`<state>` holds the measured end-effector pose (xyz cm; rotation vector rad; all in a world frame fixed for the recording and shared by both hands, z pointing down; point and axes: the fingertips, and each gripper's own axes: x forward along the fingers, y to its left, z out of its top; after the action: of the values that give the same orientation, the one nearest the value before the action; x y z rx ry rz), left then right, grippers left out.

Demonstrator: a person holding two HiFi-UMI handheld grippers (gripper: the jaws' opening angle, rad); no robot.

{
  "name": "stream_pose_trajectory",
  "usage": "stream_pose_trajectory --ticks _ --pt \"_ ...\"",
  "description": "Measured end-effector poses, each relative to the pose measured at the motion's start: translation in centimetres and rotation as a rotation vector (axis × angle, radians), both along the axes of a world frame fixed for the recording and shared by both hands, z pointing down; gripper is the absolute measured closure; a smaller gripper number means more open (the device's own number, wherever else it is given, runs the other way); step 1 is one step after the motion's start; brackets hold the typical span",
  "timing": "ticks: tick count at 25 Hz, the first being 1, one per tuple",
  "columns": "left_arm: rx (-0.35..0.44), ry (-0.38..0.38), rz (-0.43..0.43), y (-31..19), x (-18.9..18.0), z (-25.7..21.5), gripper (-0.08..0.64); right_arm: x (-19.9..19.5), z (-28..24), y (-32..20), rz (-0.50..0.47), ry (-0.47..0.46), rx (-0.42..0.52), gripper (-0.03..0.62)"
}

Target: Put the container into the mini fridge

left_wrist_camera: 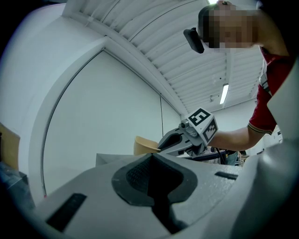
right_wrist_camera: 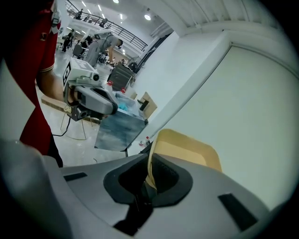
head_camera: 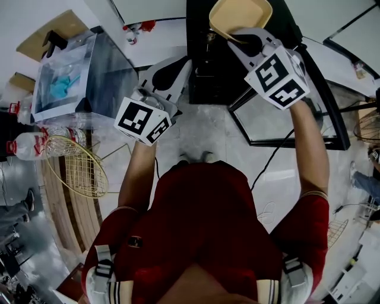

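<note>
A tan plastic container point(head_camera: 240, 16) hangs in the air above the black mini fridge point(head_camera: 208, 77) at the top of the head view. My right gripper point(head_camera: 240, 40) is shut on its near rim. In the right gripper view the container point(right_wrist_camera: 187, 149) stands up from between the pads of the right gripper point(right_wrist_camera: 148, 179), its rim pinched. My left gripper point(head_camera: 185, 61) hovers left of the fridge with its jaws together and nothing in them. In the left gripper view the left gripper point(left_wrist_camera: 152, 158) points nearly level toward the right gripper point(left_wrist_camera: 161, 148) and the container point(left_wrist_camera: 142, 145).
The fridge's dark-framed door point(head_camera: 332, 119) stands swung out to the right. A metal box with a glass top point(head_camera: 71, 77) sits to the left, with water bottles point(head_camera: 27, 145) and a wire basket point(head_camera: 77, 169) beside it. A black cable point(head_camera: 267, 163) runs over the floor.
</note>
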<state>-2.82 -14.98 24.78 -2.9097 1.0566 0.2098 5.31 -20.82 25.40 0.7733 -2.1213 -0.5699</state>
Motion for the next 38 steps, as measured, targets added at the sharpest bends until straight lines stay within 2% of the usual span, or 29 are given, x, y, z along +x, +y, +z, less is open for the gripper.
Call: stream_pose_trajectory --ticks 13,19,32,38 --pt "-0.026 0.000 0.032 2.0 0.9 2.1 0.554 1.5 3.3 8.8 -0.002 0.023 -0.016 0.575" --pt "-0.027 -0.002 0.031 2.8 0.3 3.1 0.554 0.9 5.7 11.5 0.006 0.032 -0.047 0.575" --pt "-0.018 -0.007 0.074 4.5 -2.2 5.2 0.554 -1.3 13.6 13.8 0.065 0.052 -0.162 0.575" --pt "-0.007 0.011 0.086 5.2 -2.8 6.0 0.554 -1.8 16.7 14.0 0.090 0.069 -0.183 0.575"
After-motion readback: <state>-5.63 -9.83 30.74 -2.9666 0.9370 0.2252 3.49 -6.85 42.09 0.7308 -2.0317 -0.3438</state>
